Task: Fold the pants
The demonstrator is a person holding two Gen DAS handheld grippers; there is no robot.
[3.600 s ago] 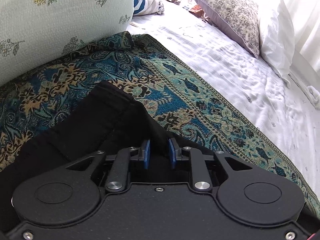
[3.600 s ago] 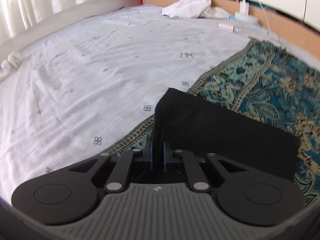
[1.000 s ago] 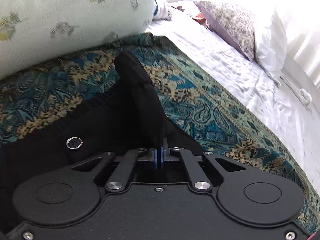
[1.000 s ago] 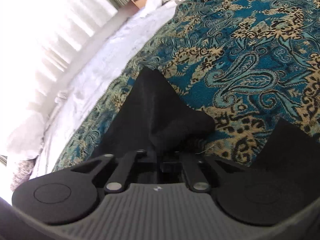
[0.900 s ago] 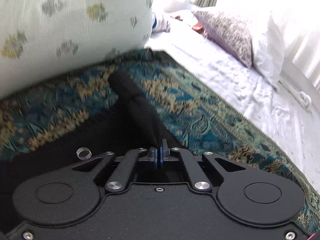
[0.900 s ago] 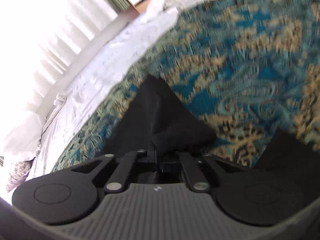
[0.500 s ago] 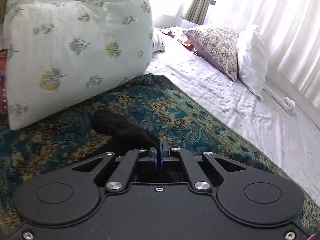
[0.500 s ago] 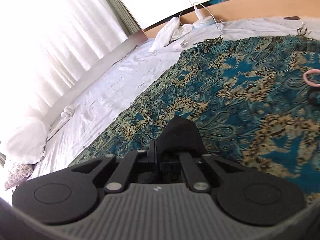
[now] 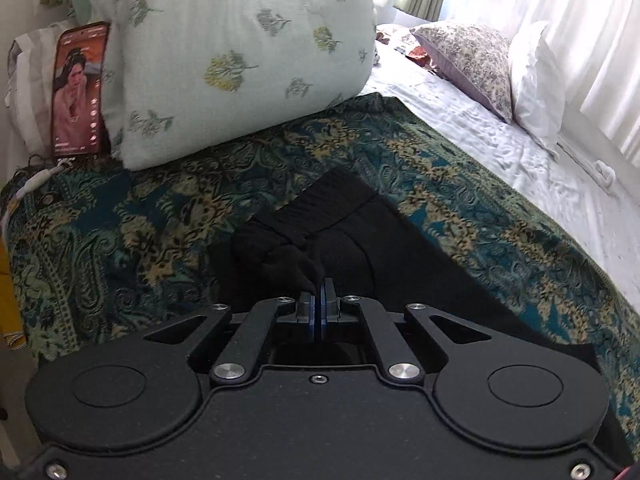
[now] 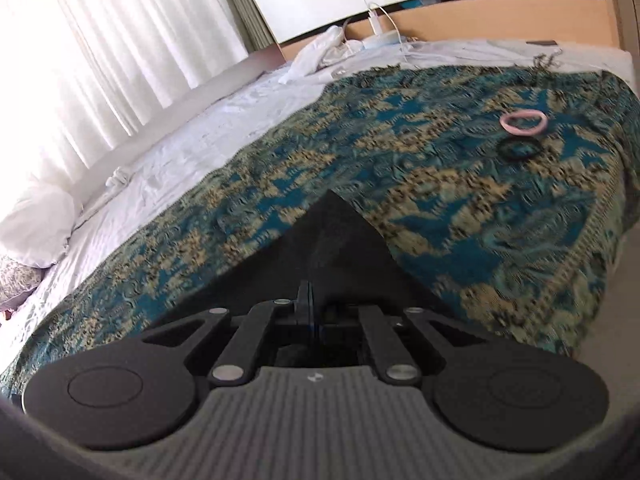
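The black pants (image 9: 360, 240) hang from both grippers over the teal paisley blanket (image 9: 160, 208). My left gripper (image 9: 320, 300) is shut on a bunched fold of the waistband end, whose ribbed band shows just ahead. My right gripper (image 10: 310, 300) is shut on the other end of the pants (image 10: 336, 248), which rises as a black peak in front of the closed jaws. The rest of the cloth is hidden under the gripper bodies.
A large floral pillow (image 9: 240, 52) and a lit phone (image 9: 78, 92) stand at the blanket's far left end. More pillows (image 9: 480, 60) lie on the white sheet (image 9: 560, 168). A pink ring (image 10: 523, 121) and a black ring (image 10: 519, 149) lie on the blanket (image 10: 440, 152).
Both grippers have lifted with the pants in them, so the cloth is raised off the blanket. The left gripper closed on the waistband earlier; the right view has swung up toward the bed's foot.
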